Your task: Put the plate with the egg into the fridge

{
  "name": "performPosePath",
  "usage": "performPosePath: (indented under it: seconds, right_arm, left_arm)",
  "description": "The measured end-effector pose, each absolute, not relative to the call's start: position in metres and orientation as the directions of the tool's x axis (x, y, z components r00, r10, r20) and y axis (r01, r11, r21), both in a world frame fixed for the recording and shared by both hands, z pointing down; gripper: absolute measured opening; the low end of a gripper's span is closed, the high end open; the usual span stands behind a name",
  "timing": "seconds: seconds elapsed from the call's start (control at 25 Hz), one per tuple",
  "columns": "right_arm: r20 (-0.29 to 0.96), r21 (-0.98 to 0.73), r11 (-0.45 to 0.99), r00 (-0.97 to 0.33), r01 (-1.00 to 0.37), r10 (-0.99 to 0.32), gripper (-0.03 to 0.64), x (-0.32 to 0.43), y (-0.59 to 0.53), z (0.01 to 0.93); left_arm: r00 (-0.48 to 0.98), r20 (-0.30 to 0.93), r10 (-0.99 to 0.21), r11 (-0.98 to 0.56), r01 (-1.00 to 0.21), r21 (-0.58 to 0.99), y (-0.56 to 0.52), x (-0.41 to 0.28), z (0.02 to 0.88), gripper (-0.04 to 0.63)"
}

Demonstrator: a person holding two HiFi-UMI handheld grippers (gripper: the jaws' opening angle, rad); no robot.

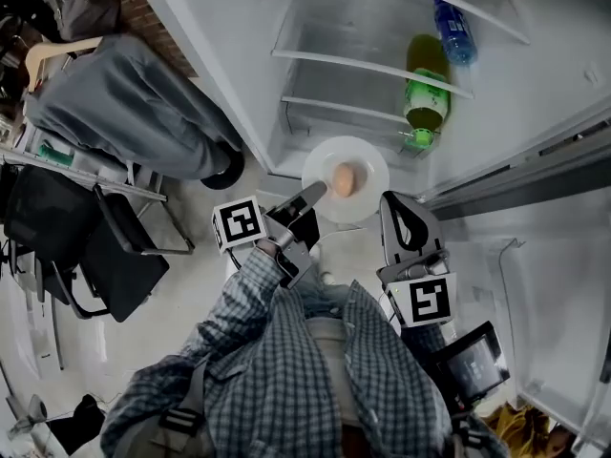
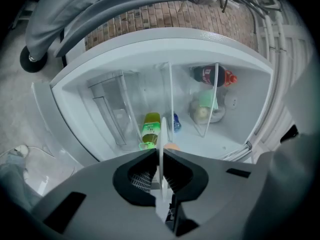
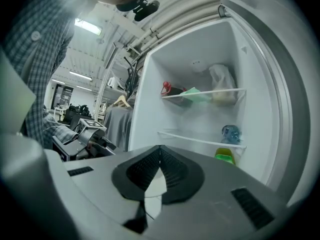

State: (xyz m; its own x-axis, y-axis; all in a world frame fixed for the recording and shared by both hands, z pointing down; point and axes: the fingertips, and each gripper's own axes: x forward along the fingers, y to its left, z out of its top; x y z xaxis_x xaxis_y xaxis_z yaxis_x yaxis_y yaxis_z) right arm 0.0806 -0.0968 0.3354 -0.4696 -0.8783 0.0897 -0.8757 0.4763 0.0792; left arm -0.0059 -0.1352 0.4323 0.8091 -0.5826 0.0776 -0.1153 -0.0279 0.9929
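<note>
A white plate (image 1: 368,160) carrying a brown egg (image 1: 344,179) hovers in front of the open fridge (image 1: 239,74), level with its lower shelves. My left gripper (image 1: 313,196) is shut on the plate's near-left rim. In the left gripper view the plate (image 2: 162,134) appears edge-on as a thin white line pinched between the jaws of the left gripper (image 2: 161,153), with the egg (image 2: 172,146) just peeking past. The right gripper (image 1: 392,201) hangs beside the plate's right edge, shut and empty; in its own view the right gripper (image 3: 160,149) has its jaws meeting with nothing between them.
Glass shelves (image 1: 368,65) hold a green bottle (image 1: 427,93) and a blue bottle (image 1: 454,31). The fridge door (image 1: 535,256) stands open at right. A grey garment on a hanger (image 1: 124,103) and black chairs (image 1: 105,246) are on the left.
</note>
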Motion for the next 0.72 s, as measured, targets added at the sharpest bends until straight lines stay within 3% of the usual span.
performPosePath:
  seconds: [0.72]
  right_arm:
    - [0.076,0.131,0.375,-0.368,-0.918,-0.927,0.006,0.078,-0.173,0.33]
  left_arm:
    - [0.864,0.042,-0.501,-0.069,-0.088,0.994,-0.203,0.0,0.432,0.026]
